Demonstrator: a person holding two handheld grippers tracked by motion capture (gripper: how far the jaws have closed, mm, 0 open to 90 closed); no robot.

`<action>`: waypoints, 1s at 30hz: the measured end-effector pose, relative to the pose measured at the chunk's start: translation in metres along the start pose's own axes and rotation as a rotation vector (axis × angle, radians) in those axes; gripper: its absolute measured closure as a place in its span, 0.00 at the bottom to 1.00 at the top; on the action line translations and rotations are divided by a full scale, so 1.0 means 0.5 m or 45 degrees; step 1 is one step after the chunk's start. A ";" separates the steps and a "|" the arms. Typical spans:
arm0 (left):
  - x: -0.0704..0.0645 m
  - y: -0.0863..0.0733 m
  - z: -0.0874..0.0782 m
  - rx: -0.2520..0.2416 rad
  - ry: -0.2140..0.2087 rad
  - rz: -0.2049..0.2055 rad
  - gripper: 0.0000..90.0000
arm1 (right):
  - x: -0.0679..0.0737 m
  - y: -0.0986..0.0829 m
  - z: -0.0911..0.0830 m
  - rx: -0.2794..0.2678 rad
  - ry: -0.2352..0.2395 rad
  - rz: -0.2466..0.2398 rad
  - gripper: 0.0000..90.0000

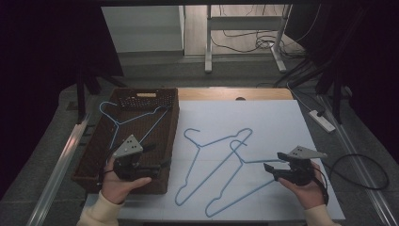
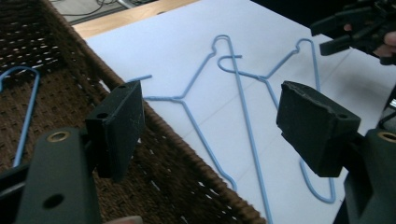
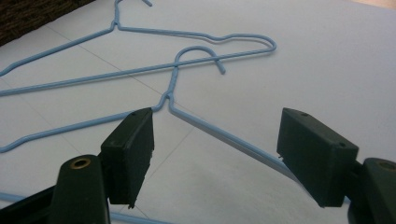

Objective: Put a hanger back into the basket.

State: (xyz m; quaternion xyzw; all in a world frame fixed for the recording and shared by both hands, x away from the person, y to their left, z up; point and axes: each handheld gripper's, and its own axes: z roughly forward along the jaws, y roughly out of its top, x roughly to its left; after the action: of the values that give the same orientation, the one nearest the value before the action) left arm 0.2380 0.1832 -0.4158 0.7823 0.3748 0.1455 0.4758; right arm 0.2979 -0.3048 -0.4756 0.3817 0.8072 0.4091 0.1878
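Note:
A brown woven basket [image 1: 94, 146] stands at the table's left with one blue wire hanger [image 1: 134, 120] inside. Two more blue hangers lie overlapping on the white sheet [image 1: 268, 117], a left one [image 1: 221, 140] and a right one [image 1: 259, 162]. My left gripper [image 1: 157, 156] hangs open over the basket's front right corner; in the left gripper view [image 2: 210, 121] nothing is between its pads. My right gripper [image 1: 274, 160] is open at the right hanger's arm. In the right gripper view [image 3: 215, 149] that hanger's arm [image 3: 224, 135] runs between the jaws, untouched.
The wooden table edge [image 1: 235, 94] shows behind the sheet. On the floor to the right lie a power strip [image 1: 322, 120] and a looped black cable [image 1: 362, 174]. A white desk frame [image 1: 208, 42] stands beyond the table.

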 end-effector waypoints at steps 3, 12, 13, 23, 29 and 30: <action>-0.011 -0.005 0.000 0.001 -0.019 -0.003 0.27 | 0.001 0.000 0.001 0.000 0.000 -0.001 0.31; -0.029 -0.017 0.013 0.018 -0.055 -0.020 0.27 | 0.002 0.001 0.005 0.011 0.002 -0.009 0.31; -0.030 -0.017 0.014 0.019 -0.054 -0.019 0.27 | 0.002 0.001 0.005 0.011 0.003 -0.010 0.31; -0.029 -0.026 0.024 0.041 -0.052 -0.038 0.27 | 0.011 0.010 0.019 0.032 0.007 -0.026 0.32; -0.027 -0.031 0.027 0.048 -0.059 -0.037 0.27 | 0.031 0.037 0.045 0.054 0.022 -0.057 0.32; -0.026 -0.031 0.026 0.044 -0.057 -0.038 0.28 | 0.035 0.042 0.050 0.056 0.028 -0.063 0.32</action>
State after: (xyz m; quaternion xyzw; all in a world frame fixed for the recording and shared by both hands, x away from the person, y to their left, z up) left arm 0.2297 0.1696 -0.4342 0.7878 0.3781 0.1144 0.4727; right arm 0.3116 -0.2708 -0.4735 0.3613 0.8272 0.3905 0.1805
